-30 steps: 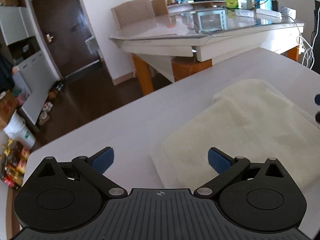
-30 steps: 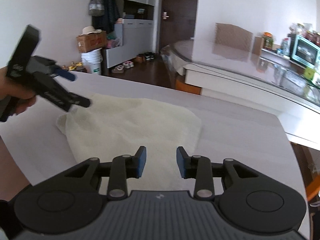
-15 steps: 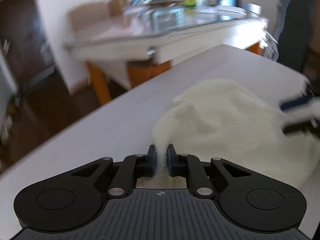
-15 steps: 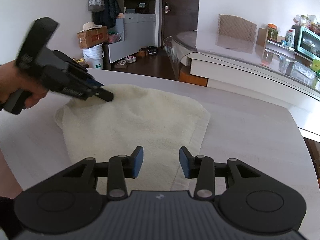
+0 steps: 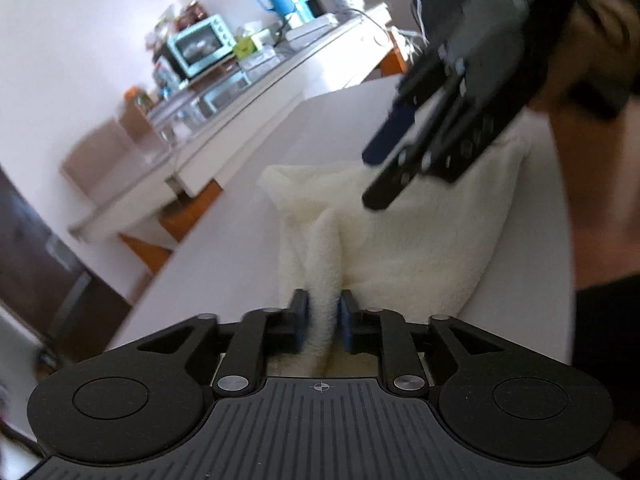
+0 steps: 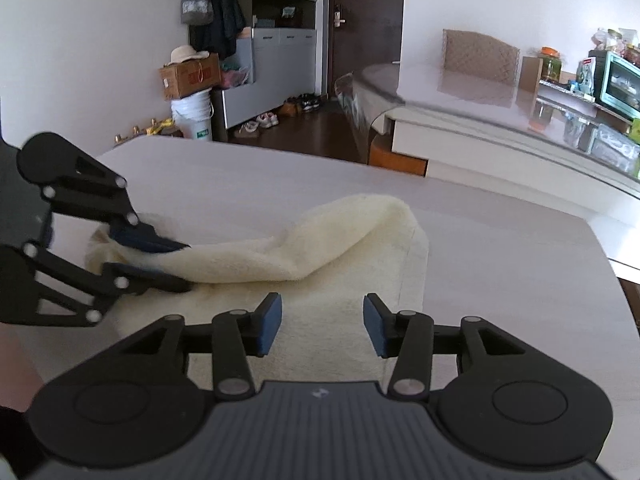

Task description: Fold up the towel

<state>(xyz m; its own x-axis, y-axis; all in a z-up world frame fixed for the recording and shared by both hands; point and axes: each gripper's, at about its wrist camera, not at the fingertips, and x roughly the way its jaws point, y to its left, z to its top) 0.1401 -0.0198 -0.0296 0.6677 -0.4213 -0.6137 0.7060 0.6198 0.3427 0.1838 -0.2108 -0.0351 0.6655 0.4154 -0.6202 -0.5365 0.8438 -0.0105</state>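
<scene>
A cream towel lies on the white table. My left gripper is shut on a pinched ridge of the towel. In the right wrist view, the left gripper holds that edge raised at the left. The held cloth forms a fold that arches over the flat part. My right gripper hovers open over the towel's near flat part, nothing between its blue pads. In the left wrist view, the right gripper hangs above the towel's far side, jaws apart.
A glass-topped dining table stands beyond the work table, with a teal toaster oven and clutter on it. A white bucket and box sit by the far wall. A person's arm fills the right of the left wrist view.
My left gripper closed on the towel's edge, lifted it and carried it across toward the right gripper. The right gripper opened wider and stayed low over the towel.
</scene>
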